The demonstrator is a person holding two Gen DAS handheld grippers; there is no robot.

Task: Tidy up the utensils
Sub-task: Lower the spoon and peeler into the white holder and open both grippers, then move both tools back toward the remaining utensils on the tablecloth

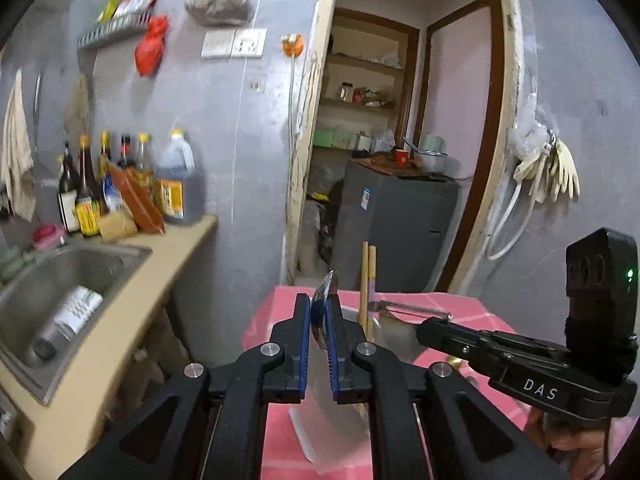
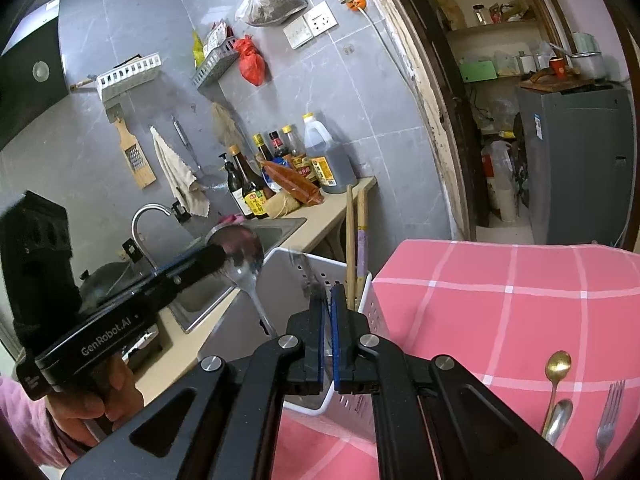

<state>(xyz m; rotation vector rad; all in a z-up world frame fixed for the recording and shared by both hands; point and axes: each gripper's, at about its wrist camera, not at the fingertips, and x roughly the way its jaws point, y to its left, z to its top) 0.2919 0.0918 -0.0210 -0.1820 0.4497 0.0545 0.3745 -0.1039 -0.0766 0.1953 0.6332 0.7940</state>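
My left gripper [image 1: 319, 316] is shut on a large steel spoon [image 1: 326, 288], bowl up; in the right wrist view the same spoon [image 2: 244, 260] hangs in that gripper [image 2: 218, 258] over the left edge of the white utensil holder [image 2: 372, 312]. My right gripper [image 2: 328, 320] is shut on a thin metal utensil [image 1: 404, 307] above the holder; in the left wrist view its tip [image 1: 426, 330] reaches in from the right. Two wooden chopsticks [image 2: 356, 248] stand in the holder. A gold spoon [image 2: 558, 364], a steel spoon [image 2: 558, 420] and a fork [image 2: 608, 412] lie on the pink cloth.
The pink checked tablecloth [image 2: 500, 304] covers the table. A steel sink [image 1: 60, 280] with a counter of sauce bottles [image 1: 132, 184] lies to the left. A doorway with a grey fridge [image 1: 396, 224] is behind the table.
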